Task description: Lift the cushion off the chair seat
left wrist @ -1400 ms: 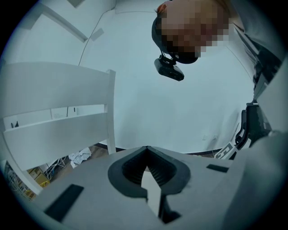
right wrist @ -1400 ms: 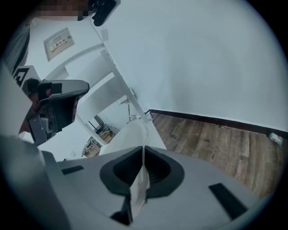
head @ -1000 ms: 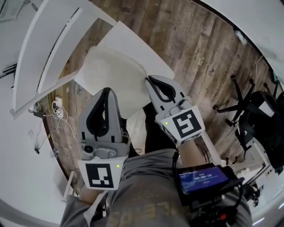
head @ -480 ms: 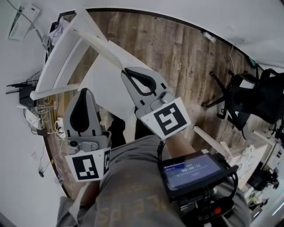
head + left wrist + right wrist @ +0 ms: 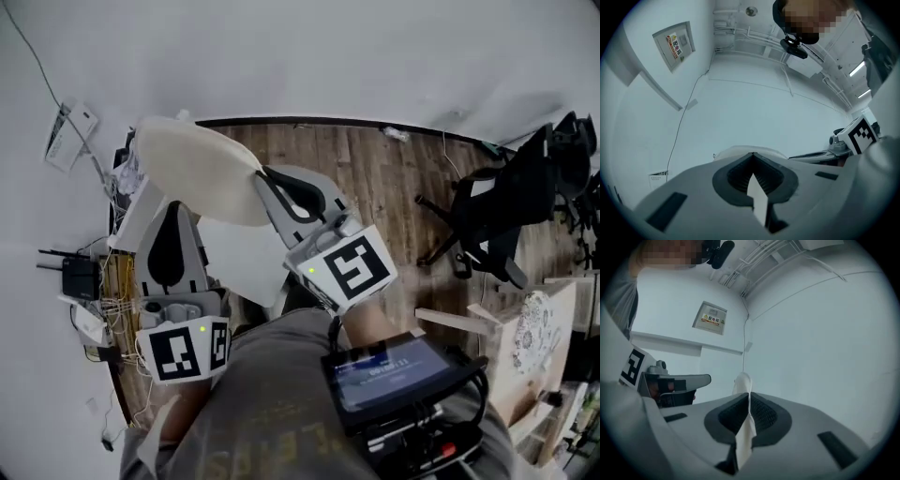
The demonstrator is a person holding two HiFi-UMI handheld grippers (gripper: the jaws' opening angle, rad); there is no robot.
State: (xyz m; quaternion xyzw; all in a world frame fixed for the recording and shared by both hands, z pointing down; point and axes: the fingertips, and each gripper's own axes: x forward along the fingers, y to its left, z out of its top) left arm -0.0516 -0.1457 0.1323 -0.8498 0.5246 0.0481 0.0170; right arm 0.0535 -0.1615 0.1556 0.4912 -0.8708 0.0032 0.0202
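Observation:
The cream round cushion (image 5: 192, 169) hangs in the air above the white chair seat (image 5: 242, 264), apart from it. My left gripper (image 5: 174, 208) is shut on the cushion's near edge from below. My right gripper (image 5: 266, 174) is shut on its right edge. In the left gripper view the cushion's edge (image 5: 757, 197) is pinched between the closed jaws of the left gripper (image 5: 752, 157). In the right gripper view a thin fold of the cushion (image 5: 745, 430) runs through the closed jaws of the right gripper (image 5: 749, 397). Both grippers point about level toward the white wall.
A black office chair (image 5: 497, 206) stands on the wooden floor (image 5: 384, 178) to the right. A router and cables (image 5: 80, 277) lie by the wall at left. A wall box (image 5: 711, 318) hangs ahead. A screen device (image 5: 394, 375) sits at the person's chest.
Both grippers have risen together with the cushion, which has come off the seat. The head view has tilted up toward the wall.

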